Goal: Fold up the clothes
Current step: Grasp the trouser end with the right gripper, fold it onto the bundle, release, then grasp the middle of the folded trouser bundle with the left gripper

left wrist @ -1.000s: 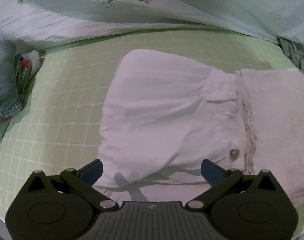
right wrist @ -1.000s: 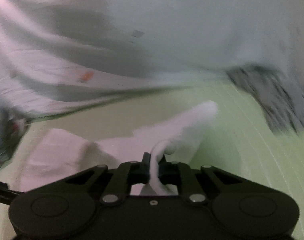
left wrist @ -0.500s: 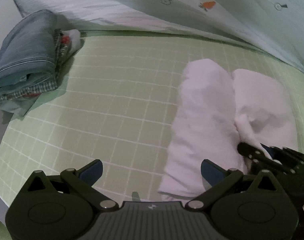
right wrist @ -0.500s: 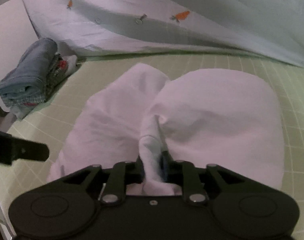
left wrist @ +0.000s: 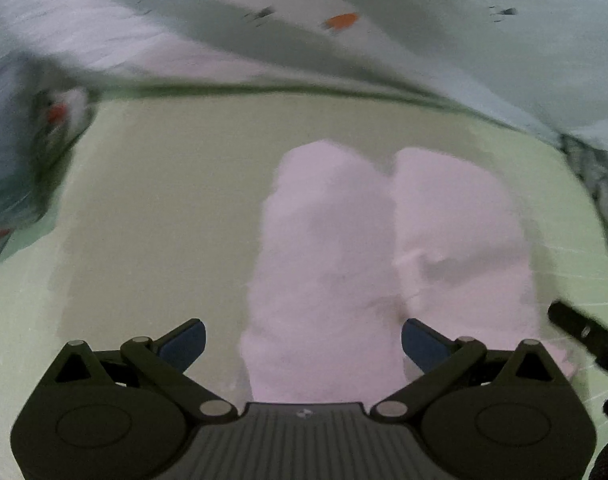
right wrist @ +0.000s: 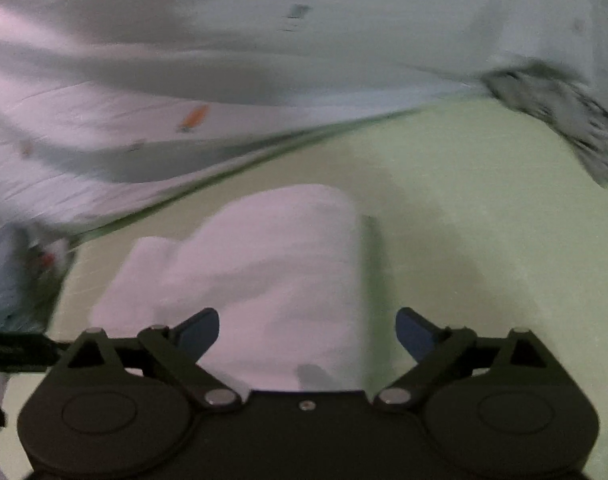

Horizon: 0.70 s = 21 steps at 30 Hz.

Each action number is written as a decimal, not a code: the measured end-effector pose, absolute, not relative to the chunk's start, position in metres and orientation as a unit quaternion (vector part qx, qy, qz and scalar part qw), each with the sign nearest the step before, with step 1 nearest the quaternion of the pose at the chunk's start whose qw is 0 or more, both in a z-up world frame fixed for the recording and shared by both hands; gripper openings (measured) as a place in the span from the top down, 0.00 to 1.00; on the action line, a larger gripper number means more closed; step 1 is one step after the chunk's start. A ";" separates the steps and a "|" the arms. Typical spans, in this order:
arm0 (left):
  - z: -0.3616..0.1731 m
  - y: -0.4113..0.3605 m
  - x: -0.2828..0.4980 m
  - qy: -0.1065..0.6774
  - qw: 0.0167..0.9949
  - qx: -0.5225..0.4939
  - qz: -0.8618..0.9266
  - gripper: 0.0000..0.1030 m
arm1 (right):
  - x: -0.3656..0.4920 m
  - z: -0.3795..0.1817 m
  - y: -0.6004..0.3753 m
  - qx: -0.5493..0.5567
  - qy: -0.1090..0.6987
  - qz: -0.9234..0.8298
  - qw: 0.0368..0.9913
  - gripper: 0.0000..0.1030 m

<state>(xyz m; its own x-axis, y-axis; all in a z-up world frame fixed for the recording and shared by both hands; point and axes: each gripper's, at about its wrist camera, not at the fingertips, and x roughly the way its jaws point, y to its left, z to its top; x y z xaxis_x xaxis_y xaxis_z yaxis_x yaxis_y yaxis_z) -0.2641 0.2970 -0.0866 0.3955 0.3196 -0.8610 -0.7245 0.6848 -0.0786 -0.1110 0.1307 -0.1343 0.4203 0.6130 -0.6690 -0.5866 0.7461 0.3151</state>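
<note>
A white piece of clothing point(left wrist: 387, 248) lies on the green bed sheet point(left wrist: 164, 208). It is folded over into two soft humps side by side. The left gripper point(left wrist: 302, 338) hangs over its near end with its jaws wide apart, holding nothing. The right gripper point(right wrist: 307, 330) is spread wide too, and empty. The cloth looks light, thin and floppy, so I think it will sag and slide open. A pinch at a near corner or edge would hold best.
</note>
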 end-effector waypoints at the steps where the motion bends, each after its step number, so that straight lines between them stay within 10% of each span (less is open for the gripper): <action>1: -0.087 0.297 -0.256 0.442 0.809 -0.226 0.315 0.03 | -0.106 -0.138 0.124 0.021 0.413 0.341 0.844 0.07; 5: -0.090 0.295 -0.224 0.433 0.831 -0.214 0.274 0.25 | -0.091 -0.148 0.107 0.039 0.434 0.308 0.846 0.07; 10: -0.113 0.301 -0.193 0.453 0.824 -0.236 0.245 0.28 | -0.081 -0.151 0.096 0.032 0.438 0.301 0.847 0.07; 14: -0.123 0.296 -0.184 0.454 0.823 -0.245 0.238 0.84 | -0.078 -0.153 0.094 0.028 0.442 0.299 0.845 0.07; 21: -0.058 0.270 -0.204 0.382 0.887 -0.174 0.193 0.93 | -0.071 -0.152 0.098 0.038 0.437 0.290 0.851 0.07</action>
<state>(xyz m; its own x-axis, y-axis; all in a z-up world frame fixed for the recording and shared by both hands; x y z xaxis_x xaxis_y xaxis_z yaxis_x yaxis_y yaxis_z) -0.2037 0.2698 -0.0576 0.6347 0.2094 -0.7438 -0.4742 0.8656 -0.1610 -0.0705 0.0980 -0.1515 0.4507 0.5260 -0.7213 -0.4596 0.8294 0.3177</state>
